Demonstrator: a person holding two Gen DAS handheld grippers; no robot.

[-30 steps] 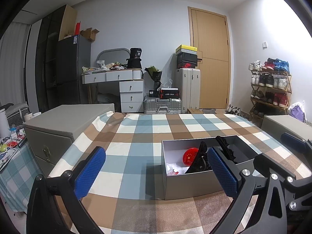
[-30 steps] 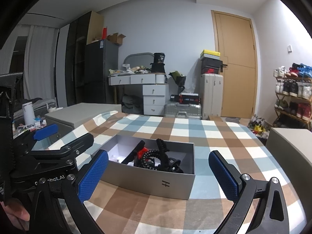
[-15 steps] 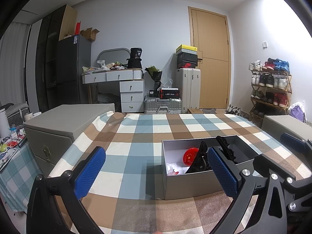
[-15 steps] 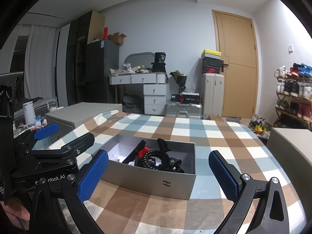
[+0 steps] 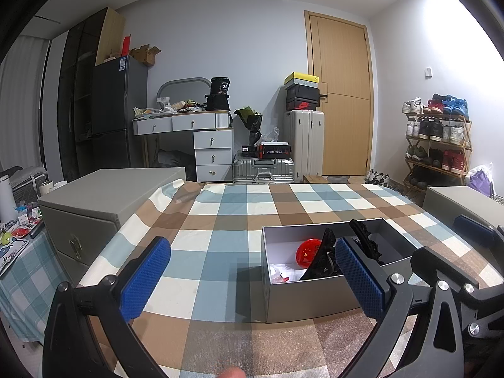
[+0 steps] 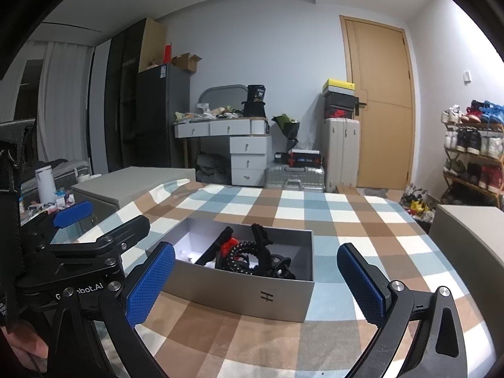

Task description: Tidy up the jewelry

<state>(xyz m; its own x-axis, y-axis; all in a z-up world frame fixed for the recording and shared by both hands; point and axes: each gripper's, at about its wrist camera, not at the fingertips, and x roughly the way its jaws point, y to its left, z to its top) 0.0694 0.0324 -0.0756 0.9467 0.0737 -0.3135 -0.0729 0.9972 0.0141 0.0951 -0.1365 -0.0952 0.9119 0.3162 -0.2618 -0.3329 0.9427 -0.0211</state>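
A tall light-brown wooden door (image 5: pixel 341 94) stands in the pale grey back wall (image 5: pixel 220 47). Left of the door is an upright white suitcase (image 5: pixel 304 145) with a stack of shoe boxes (image 5: pixel 301 91) on top. Further left of the door stands a white desk with drawers (image 5: pixel 201 138), then a dark grey fridge (image 5: pixel 116 110). Right of the door, a wooden shoe rack full of shoes (image 5: pixel 438 138) leans by the white side wall. In front of the door lies the counter under a blue, brown and white checked cloth (image 5: pixel 220 220).
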